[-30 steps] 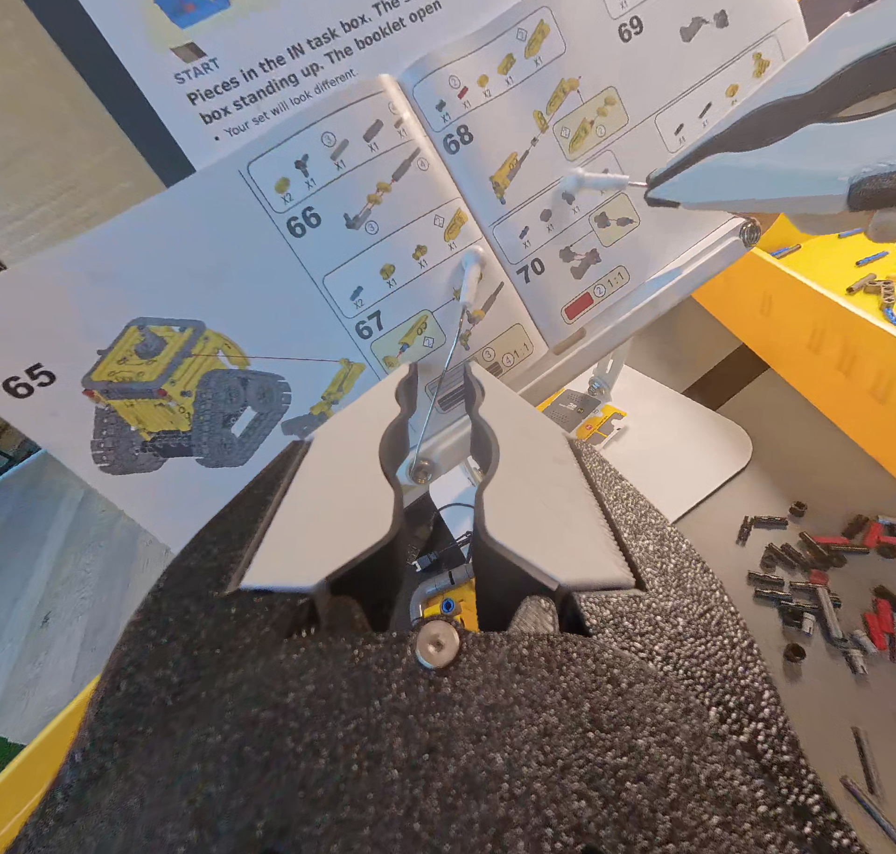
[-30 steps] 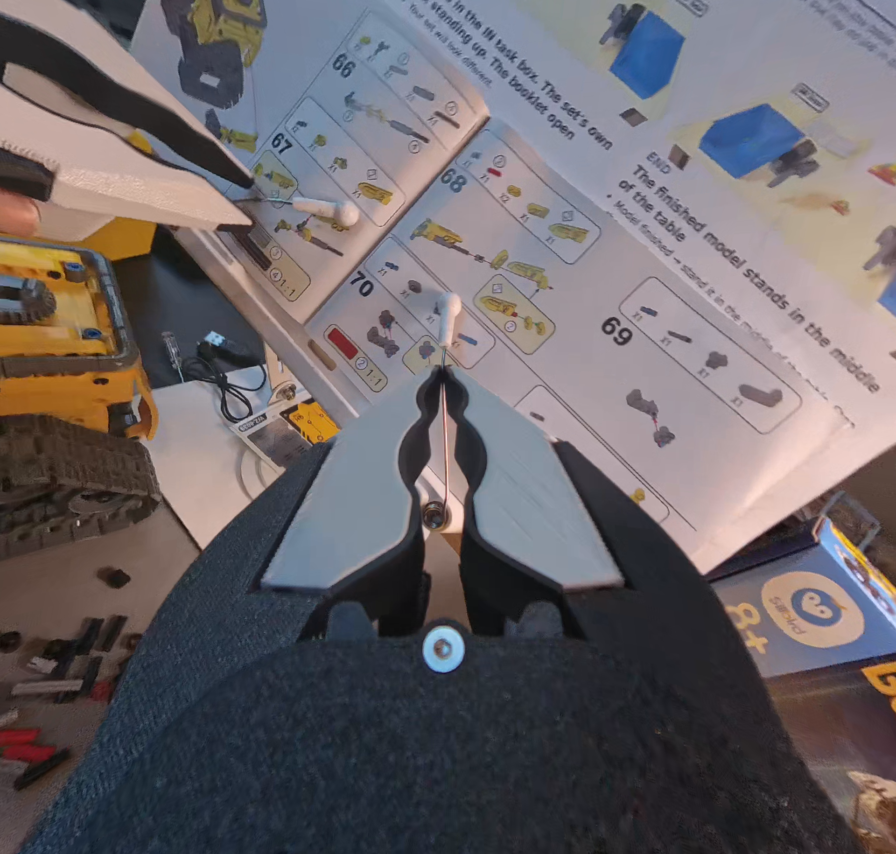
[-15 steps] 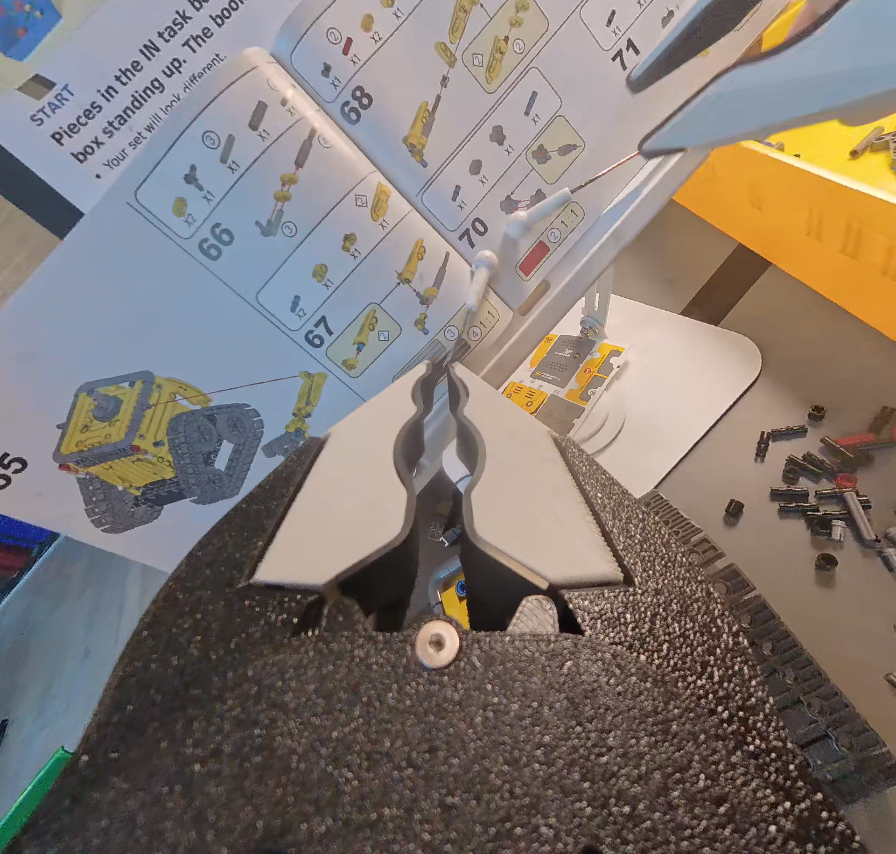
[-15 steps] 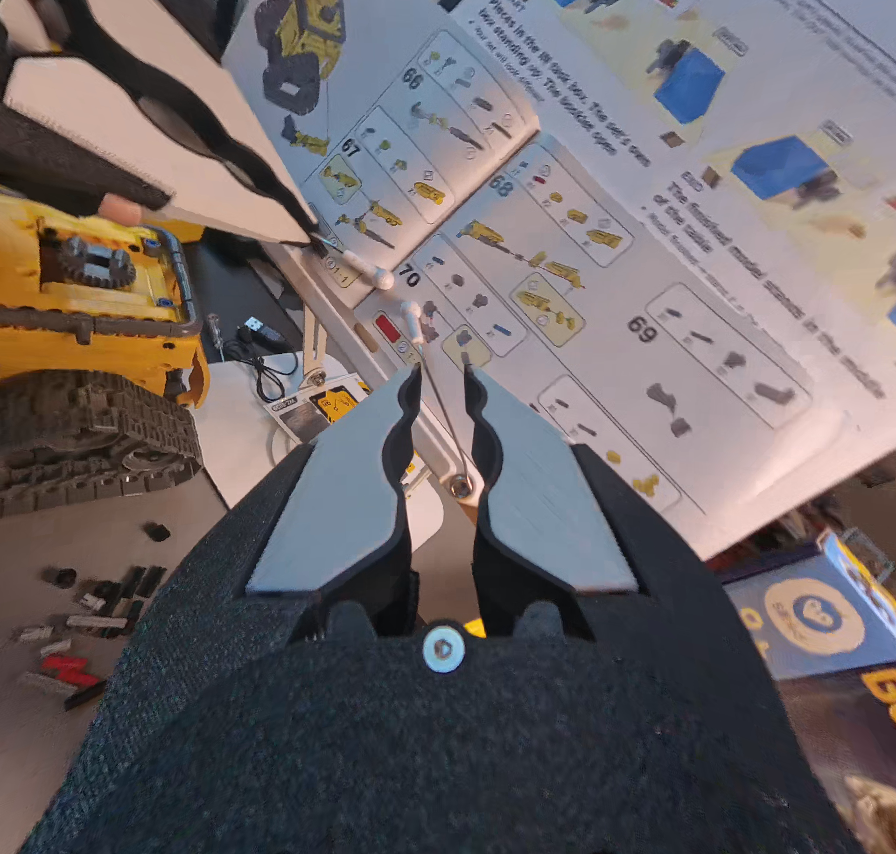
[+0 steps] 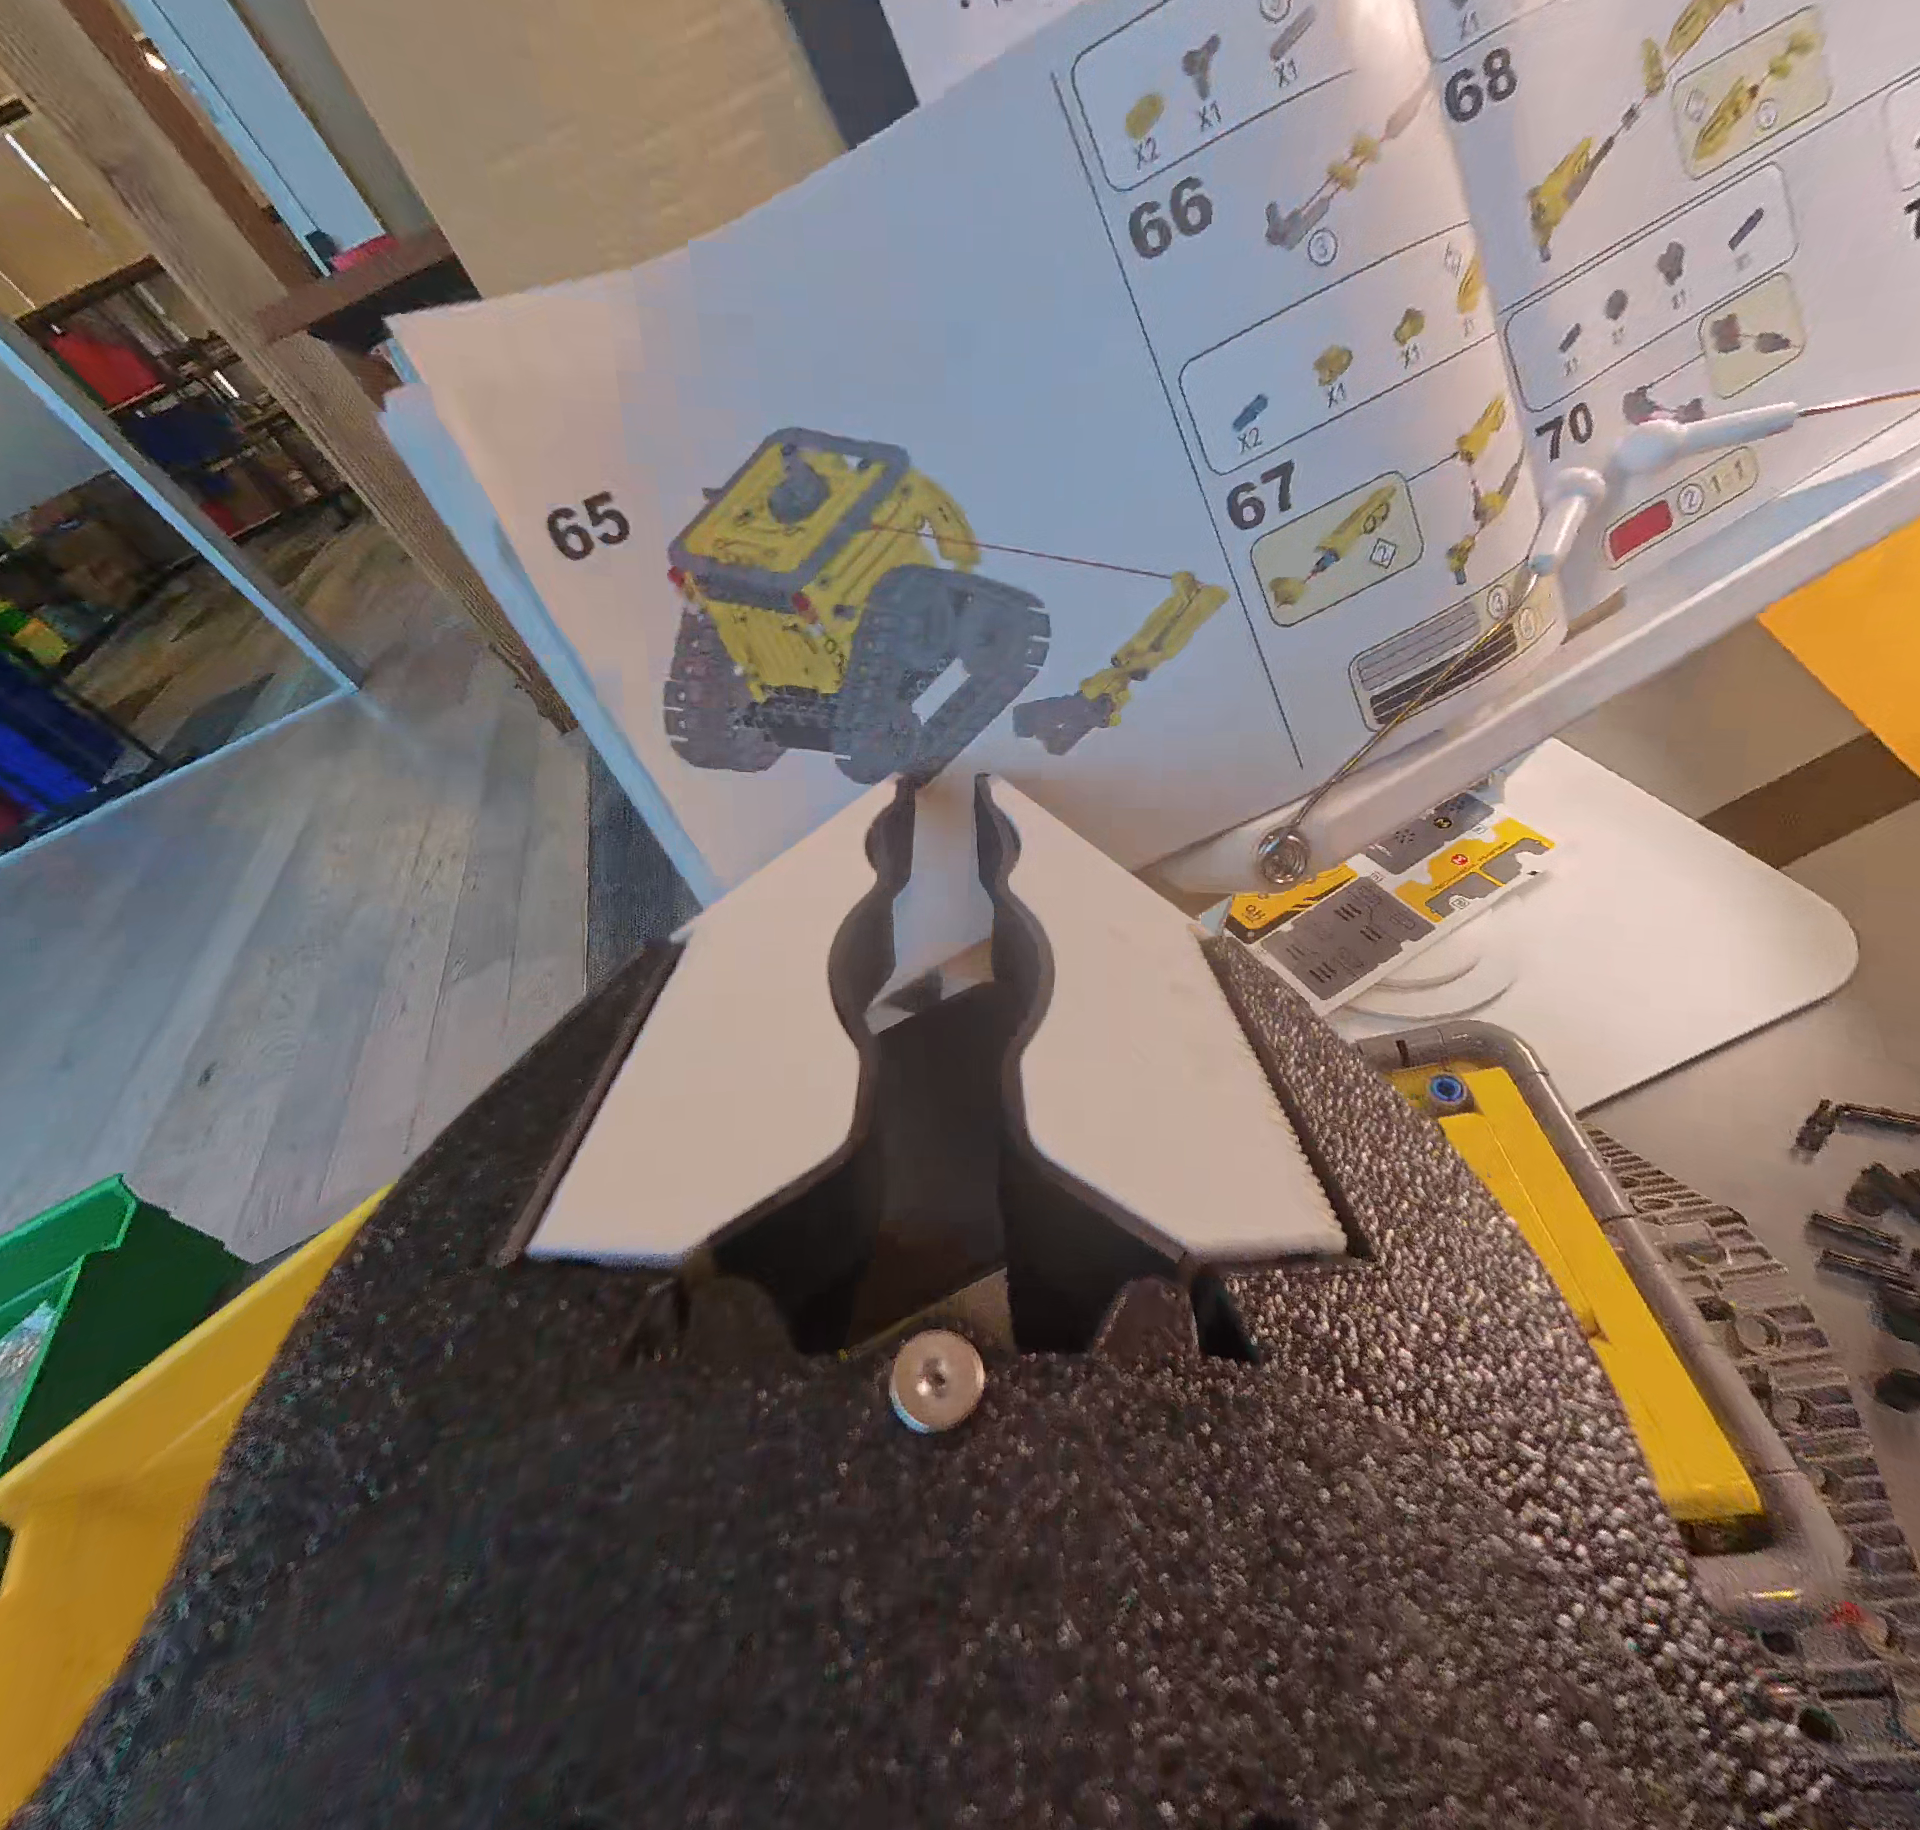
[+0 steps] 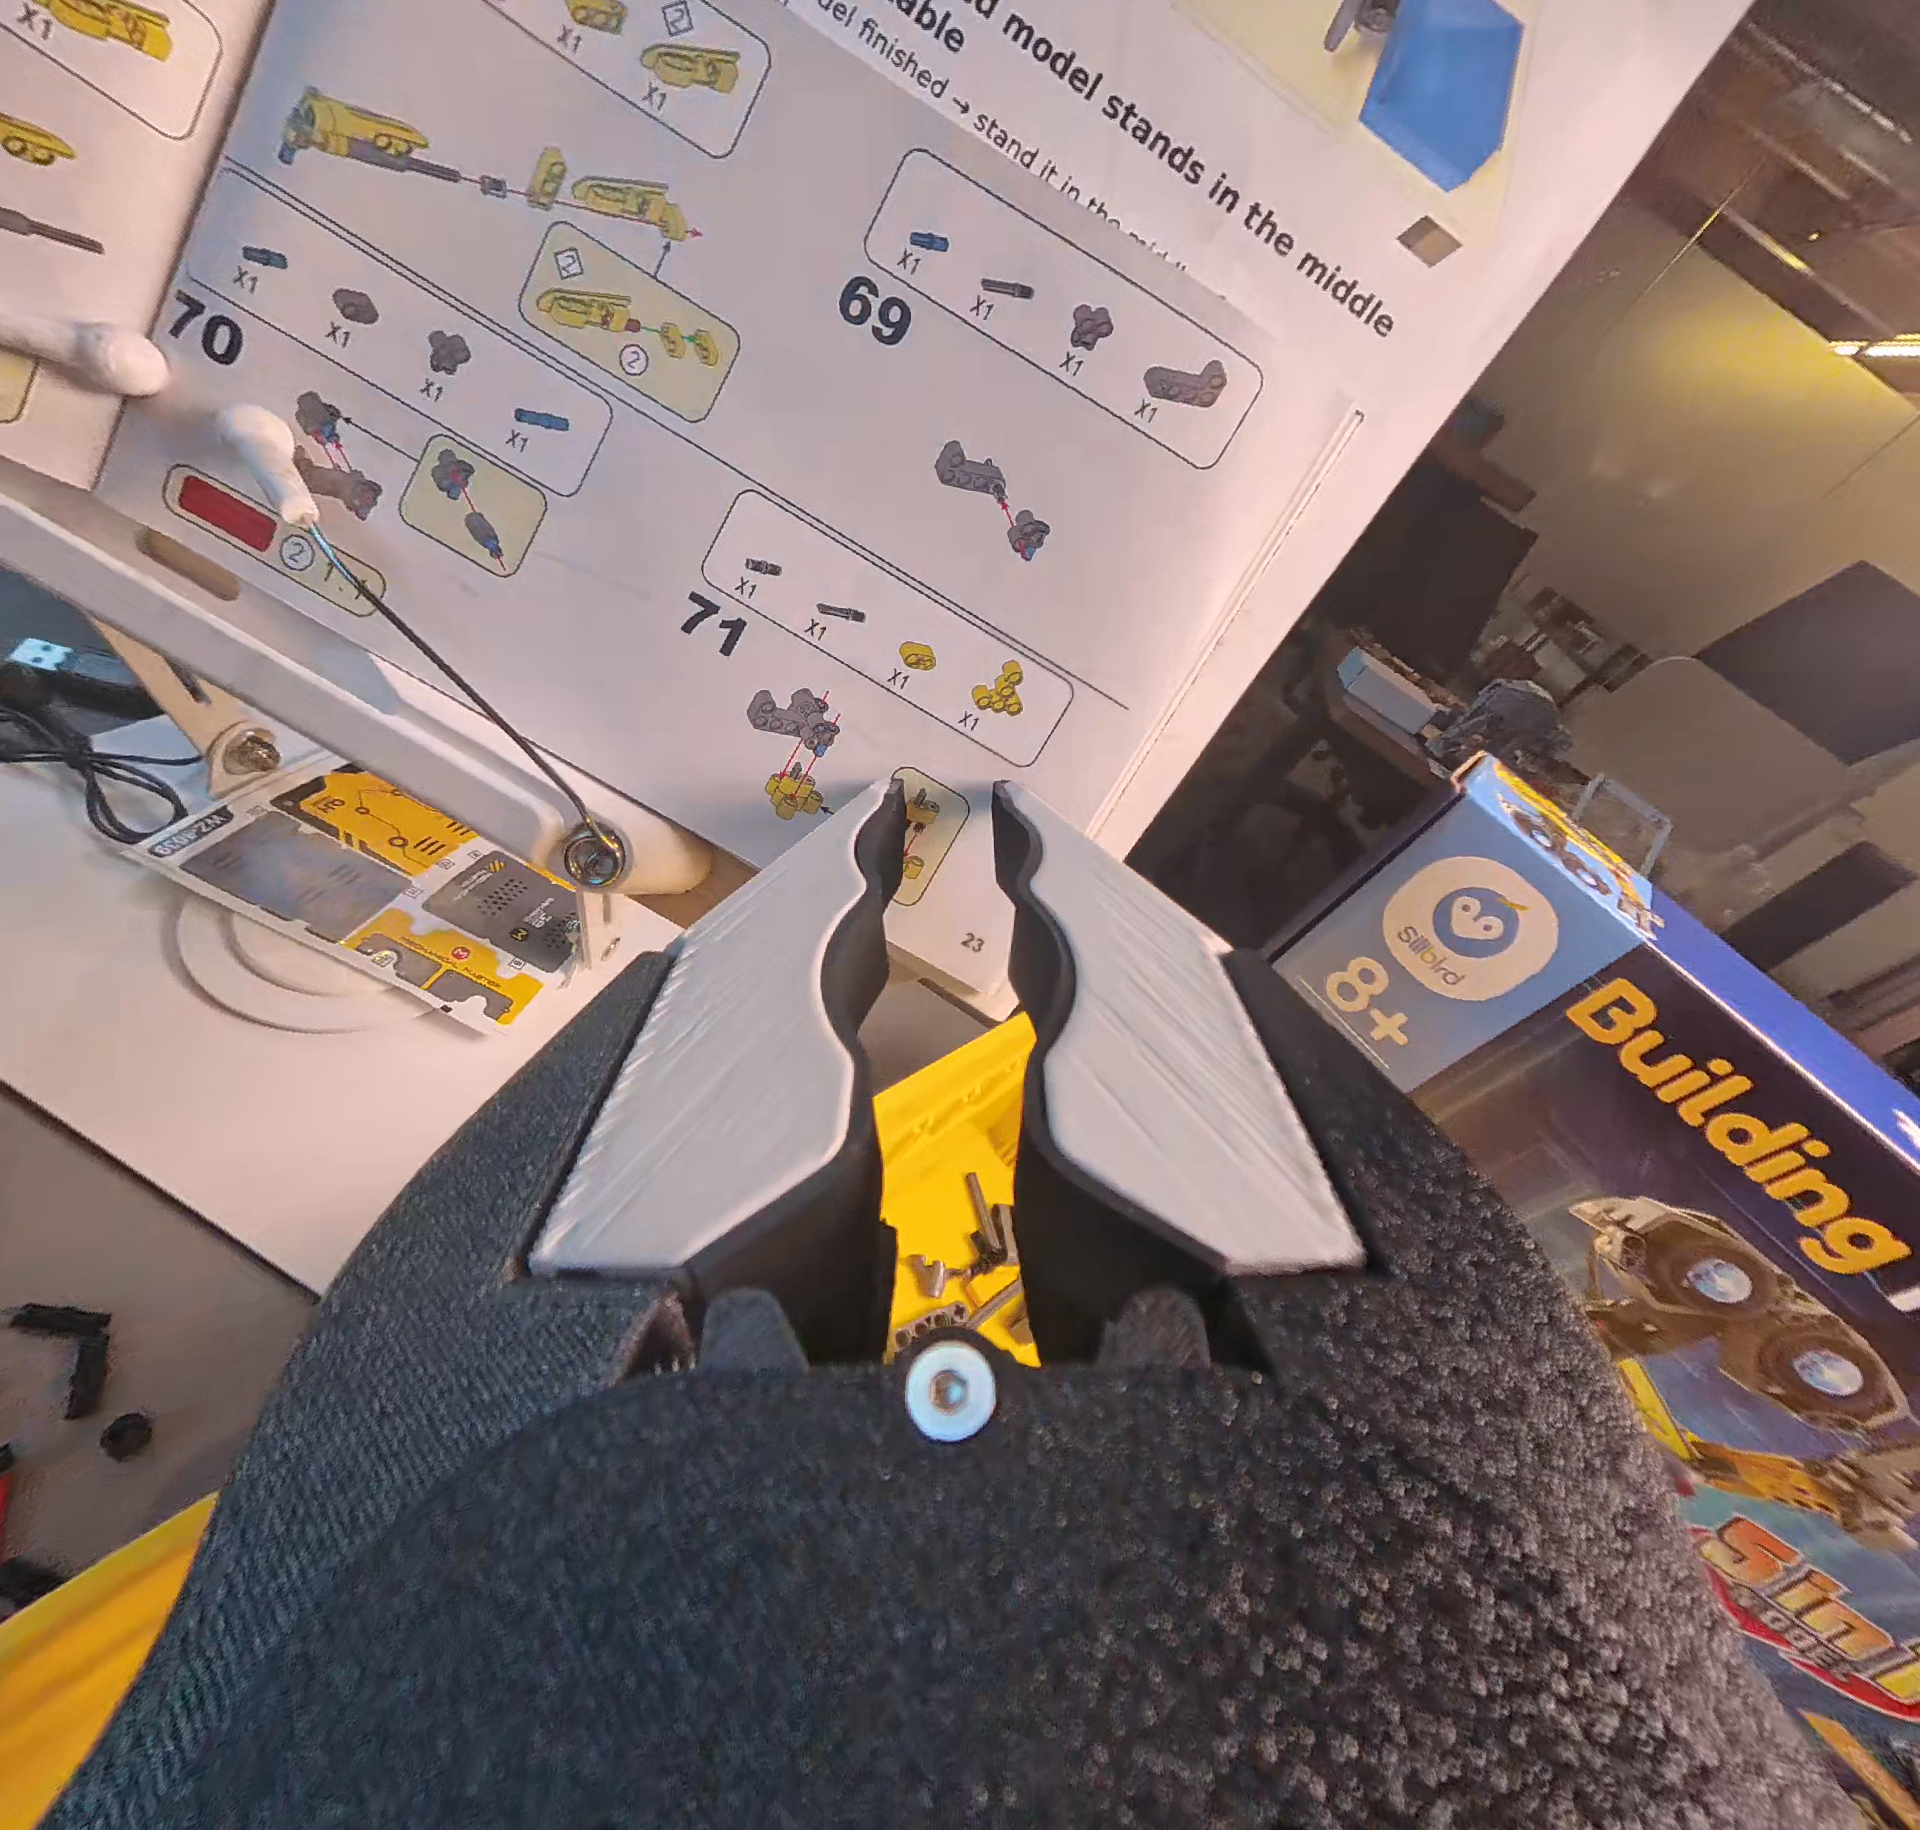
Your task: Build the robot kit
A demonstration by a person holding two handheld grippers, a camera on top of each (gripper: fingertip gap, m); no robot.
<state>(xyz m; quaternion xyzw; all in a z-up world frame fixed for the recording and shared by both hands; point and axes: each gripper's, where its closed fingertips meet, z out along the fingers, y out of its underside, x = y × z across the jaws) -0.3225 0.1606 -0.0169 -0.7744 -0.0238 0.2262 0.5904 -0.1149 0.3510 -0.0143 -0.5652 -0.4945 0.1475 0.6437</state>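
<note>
Bench surface, grey, carrying a white book stand [image 5: 1621, 668] with an open instruction booklet [image 5: 935, 409] propped on its ledge. You no longer pinch the 2 wire page holders. 1 second ago each claw was closed on 1 wire. Both wires now stand free, and their white tips, left [image 5: 1564, 523] and right [image 6: 265, 461], rest on the pages near the booklet's spine.

Your left gripper [image 5: 943, 793] has shifted to the lower edge of the left page. Its jaws are parted by a narrow gap and grip nothing that can be confirmed. The page's bottom edge shows between the tips, but you cannot tell whether it lies within them or behind. Your right gripper [image 6: 943, 798] has shifted to the lower right corner of the right page, jaws slightly wider apart and empty.

The booklet is white, lightly curved at the fold, and printed with step diagrams of yellow and grey parts. Below the stand lies a sticker sheet [image 6: 343, 887]. A yellow tracked model [image 5: 1558, 1313] sits beside the left claw, and a blue box [image 6: 1558, 1053] stands at the bench's right edge.
</note>
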